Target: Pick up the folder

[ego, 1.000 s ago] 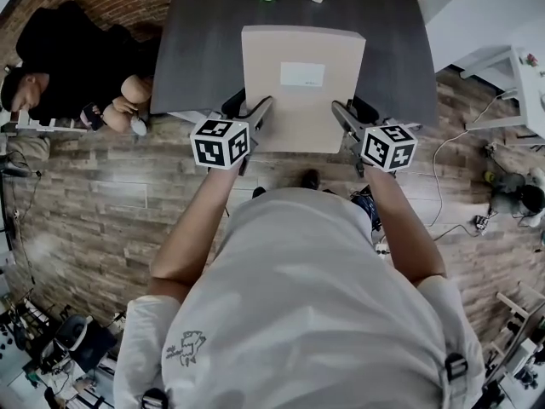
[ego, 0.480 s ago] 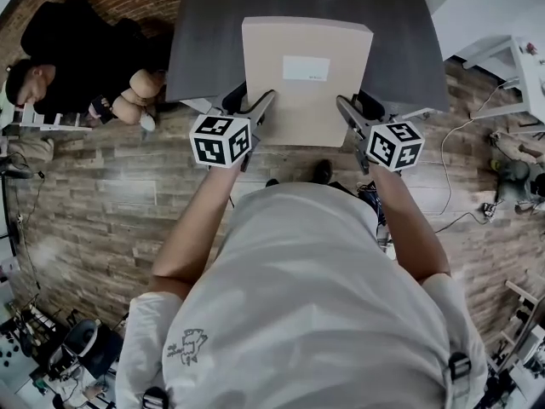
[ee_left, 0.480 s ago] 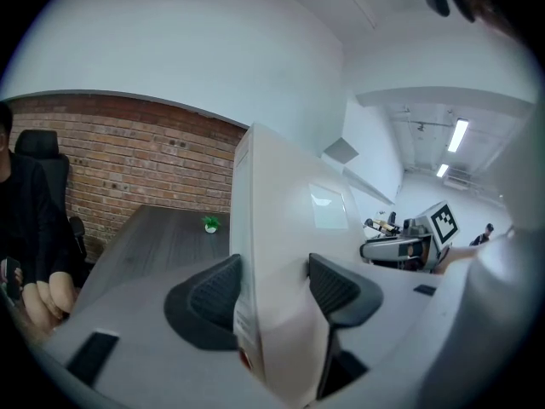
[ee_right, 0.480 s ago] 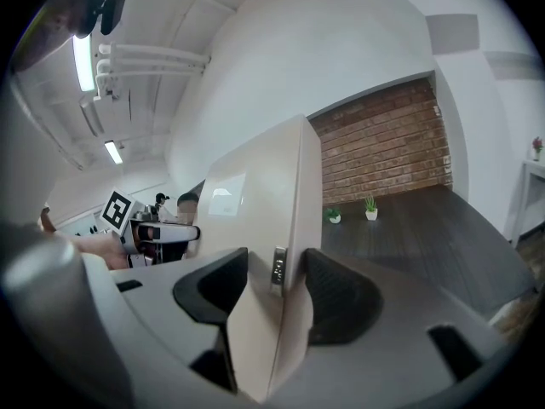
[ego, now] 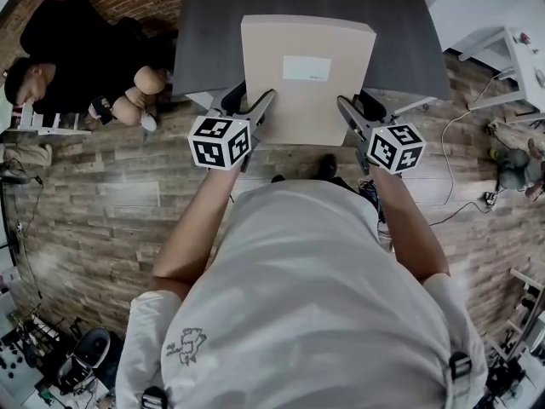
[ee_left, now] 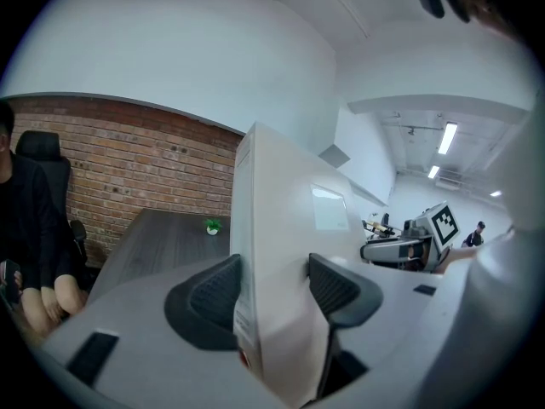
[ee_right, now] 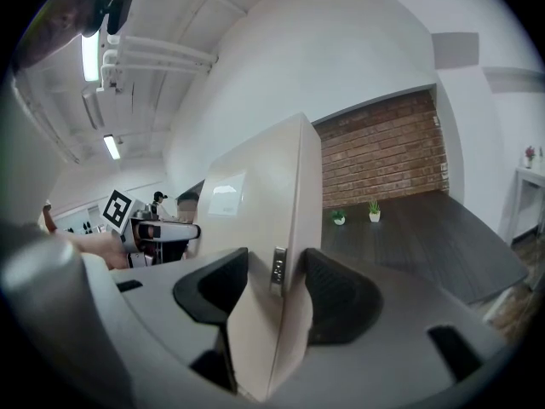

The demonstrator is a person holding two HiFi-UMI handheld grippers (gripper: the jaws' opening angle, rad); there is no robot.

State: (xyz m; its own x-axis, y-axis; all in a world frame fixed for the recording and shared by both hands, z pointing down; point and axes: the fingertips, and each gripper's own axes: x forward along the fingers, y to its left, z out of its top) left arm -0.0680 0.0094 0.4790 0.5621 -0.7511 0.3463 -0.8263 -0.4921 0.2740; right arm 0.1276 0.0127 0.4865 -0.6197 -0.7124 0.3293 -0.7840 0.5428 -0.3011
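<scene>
Folder hangs over the near edge of the dark table, seemingly lifted clear of it. The left gripper is clamped on its left side and the right gripper on its right. Gripping both sides likely keeps the wide cover from sagging or twisting.

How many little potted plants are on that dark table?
2. A bushy plant and a taller plant stand side by side at the table's far edge; the folder may hide others.
</scene>
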